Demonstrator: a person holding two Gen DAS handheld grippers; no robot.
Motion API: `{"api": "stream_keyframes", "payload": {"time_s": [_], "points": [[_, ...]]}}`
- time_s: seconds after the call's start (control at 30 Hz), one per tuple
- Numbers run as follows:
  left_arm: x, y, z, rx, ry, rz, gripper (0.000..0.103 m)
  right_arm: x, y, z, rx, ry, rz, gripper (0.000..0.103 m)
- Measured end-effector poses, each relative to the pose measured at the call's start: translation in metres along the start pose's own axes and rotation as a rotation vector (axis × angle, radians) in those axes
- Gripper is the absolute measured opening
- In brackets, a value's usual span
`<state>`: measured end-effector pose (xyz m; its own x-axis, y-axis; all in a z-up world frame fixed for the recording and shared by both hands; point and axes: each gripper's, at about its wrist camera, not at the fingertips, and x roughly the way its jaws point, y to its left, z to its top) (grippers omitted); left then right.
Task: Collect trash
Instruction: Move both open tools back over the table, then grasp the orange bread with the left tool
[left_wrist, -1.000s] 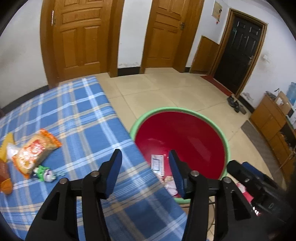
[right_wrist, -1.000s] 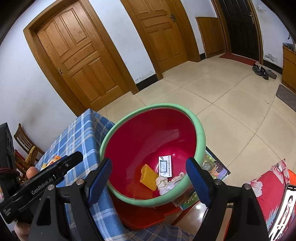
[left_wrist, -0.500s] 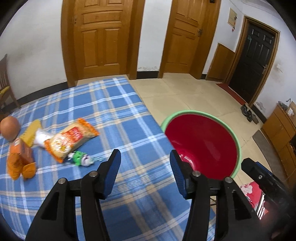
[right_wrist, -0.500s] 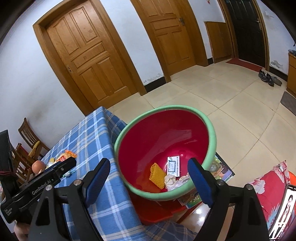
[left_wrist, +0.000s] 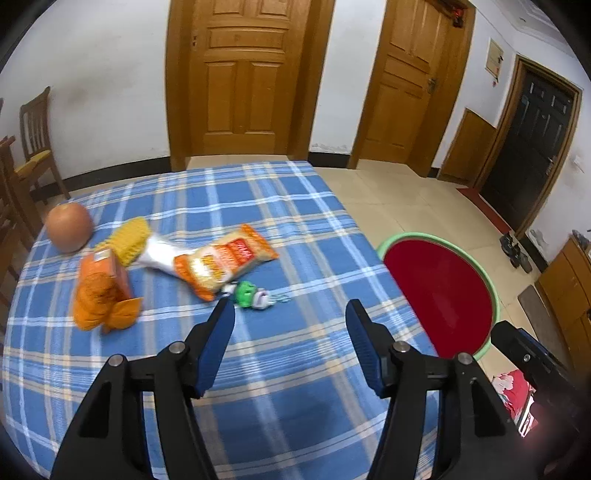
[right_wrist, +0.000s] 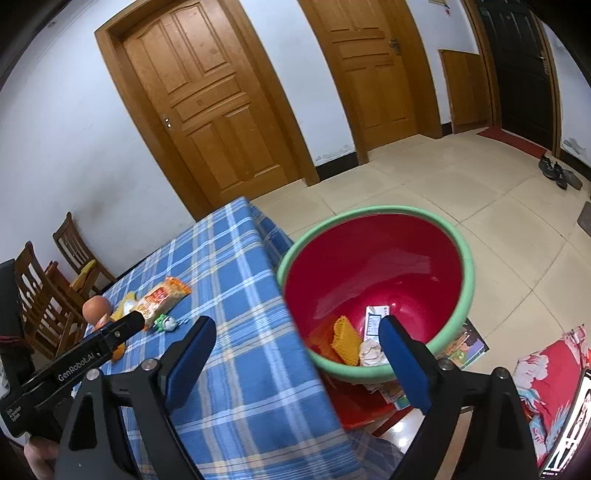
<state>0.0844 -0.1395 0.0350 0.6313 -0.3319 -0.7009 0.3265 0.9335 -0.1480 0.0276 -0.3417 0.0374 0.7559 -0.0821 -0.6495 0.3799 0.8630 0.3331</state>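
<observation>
Left gripper opening, empty, above the blue checked tablecloth near the orange snack bag and green-white wrapper. Right gripper opening wide, empty, beside the red basin holding trash.

Pretty even indoor light in both views, soft and a bit warm, no hard shadows on the blue plaid tablecloth. There's a faint dark patch on the cloth just under the left gripper. The red basin picks up pale glare streaks on its inner wall. Heavy fisheye bend: door frames curve, and the corners go black with vignetting. The snack packets near the table's left edge look smeared with motion blur, and the basin's near rim is soft too.
</observation>
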Motion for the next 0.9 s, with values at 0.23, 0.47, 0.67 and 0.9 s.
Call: {"api": "stream_keyframes", "payload": {"time_s": [0.23,0.47,0.67,0.9], "points": [[-0.014,0.033,-0.003,-0.051,-0.02,0.036,0.062,0.003,0.021,-0.008,-0.033,0.02,0.022,0.093],[-0.025,0.066,-0.008,-0.099,-0.034,0.082,0.062,0.011,0.037,-0.013,-0.052,0.046,0.037,0.094],[-0.03,0.094,-0.013,-0.139,-0.036,0.131,0.062,0.019,0.053,-0.018,-0.084,0.064,0.053,0.094],[-0.023,0.126,-0.02,-0.187,-0.02,0.175,0.062,0.03,0.065,-0.021,-0.107,0.086,0.054,0.095]]}}
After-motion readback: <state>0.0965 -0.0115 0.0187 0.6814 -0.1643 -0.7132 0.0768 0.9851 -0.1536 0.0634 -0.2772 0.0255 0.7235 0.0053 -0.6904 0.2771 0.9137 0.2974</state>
